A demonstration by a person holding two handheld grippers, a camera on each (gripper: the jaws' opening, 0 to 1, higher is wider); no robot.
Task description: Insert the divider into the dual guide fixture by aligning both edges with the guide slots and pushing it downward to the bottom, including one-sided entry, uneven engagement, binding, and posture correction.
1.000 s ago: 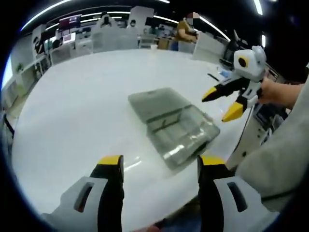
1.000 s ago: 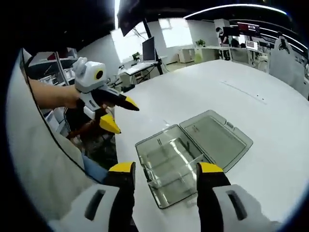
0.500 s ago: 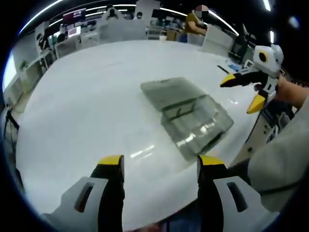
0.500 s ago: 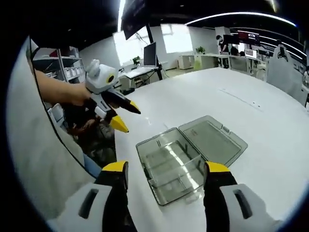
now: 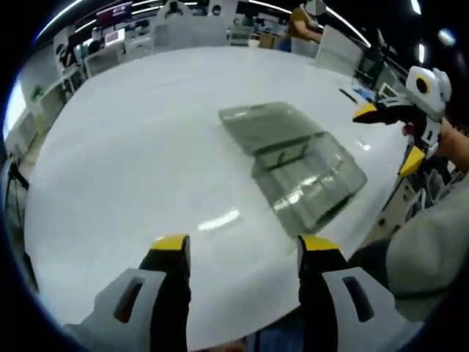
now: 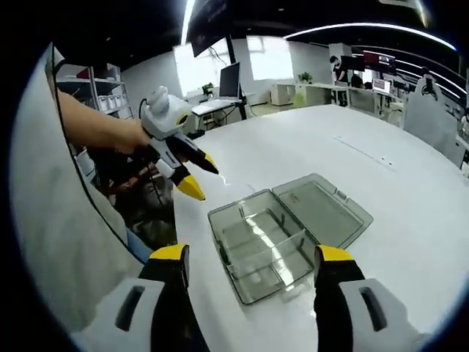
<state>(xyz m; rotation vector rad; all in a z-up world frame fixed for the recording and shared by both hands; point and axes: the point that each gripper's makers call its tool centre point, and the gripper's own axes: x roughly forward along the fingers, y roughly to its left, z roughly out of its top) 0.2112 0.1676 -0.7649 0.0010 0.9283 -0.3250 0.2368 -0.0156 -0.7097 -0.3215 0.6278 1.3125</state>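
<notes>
On the white table [image 5: 132, 161] near its edge lies a clear smoky plastic box [image 6: 260, 246], flat and open, its hinged lid [image 6: 322, 209] folded back and resting on the tabletop beside the tray. Inside the tray a thin clear divider [image 6: 282, 233] stands across the compartments, seated between the walls; whether both its edges sit fully down in the guide slots I cannot tell through the glare on the plastic.

In the left gripper view the same box [image 5: 304, 172] sits to the upper right of the left hand-held gripper [image 5: 238, 246], whose yellow-tipped jaws stand wide apart with nothing between them, over bare table well short of the box. At the right edge of that view the right hand-held gripper [image 5: 392, 132] hangs beyond the table's edge, held by a hand [image 5: 458, 143], its jaws spread and empty.

In the right gripper view the right hand-held gripper [image 6: 249, 255] has its jaws parted on either side of the box's near end, above it rather than touching, with nothing held. To the left, the left hand-held gripper [image 6: 196, 176] is held out by a bare forearm [image 6: 95, 128], its tips apart, pointing toward the near corner of the table, apart from the box.

Behind are office desks, a monitor [image 6: 227, 77] and a seated person [image 5: 300, 22].
</notes>
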